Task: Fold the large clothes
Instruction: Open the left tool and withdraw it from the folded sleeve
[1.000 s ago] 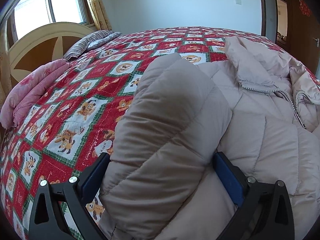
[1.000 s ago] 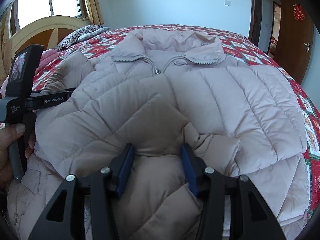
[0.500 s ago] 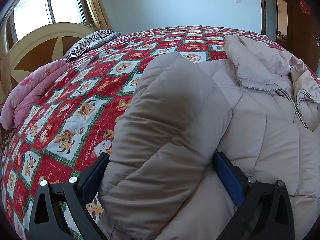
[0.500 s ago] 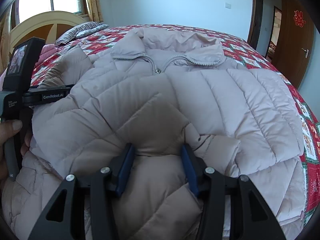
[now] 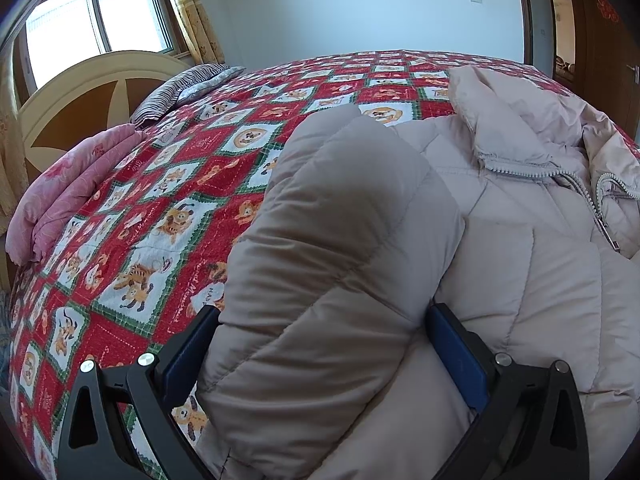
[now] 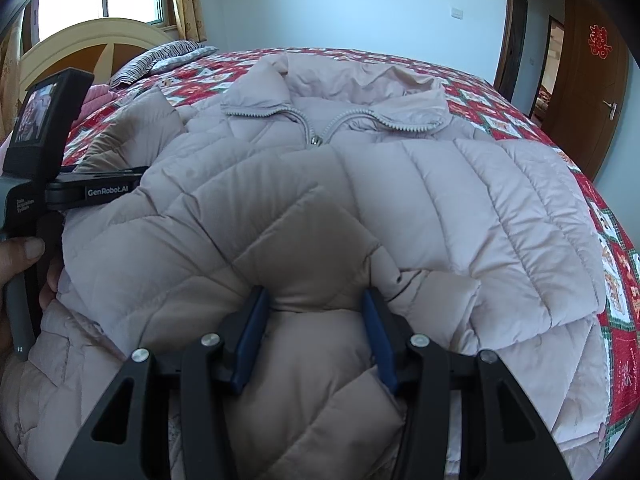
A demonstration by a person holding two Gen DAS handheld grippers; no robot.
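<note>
Between my right pads: my right gripper (image 6: 316, 320) is clenched on a thick fold of the puffer jacket (image 6: 460, 208), both blue pads pressed into the quilting, the stuffing bulging up between them.
Between my left pads: my left gripper (image 5: 320, 344) stands much wider, clamped round a fat roll of the same jacket, which looks like a sleeve or side panel lifted above the rest; fabric fills the whole gap.
Left hand: seen from the right wrist view, a hand (image 6: 24, 264) grips the left tool's handle at the jacket's left edge.
Jacket, place: spread front-up on the bed, collar (image 6: 336, 96) and zipper (image 6: 316, 142) toward the far side, hem toward me.
Bed: red patchwork quilt (image 5: 168, 216); pink bedding (image 5: 68, 192) and striped pillow (image 5: 188, 88) near the headboard, well apart from the jacket.
Handling, my guess: light but bulky, soft, springy with trapped air; the smooth shell likely slips.
Where to hold: deep bites on doubled quilted edges, not a single shell layer; keep off the zipper.
Risk: folds puff back open unless pressed flat.
</note>
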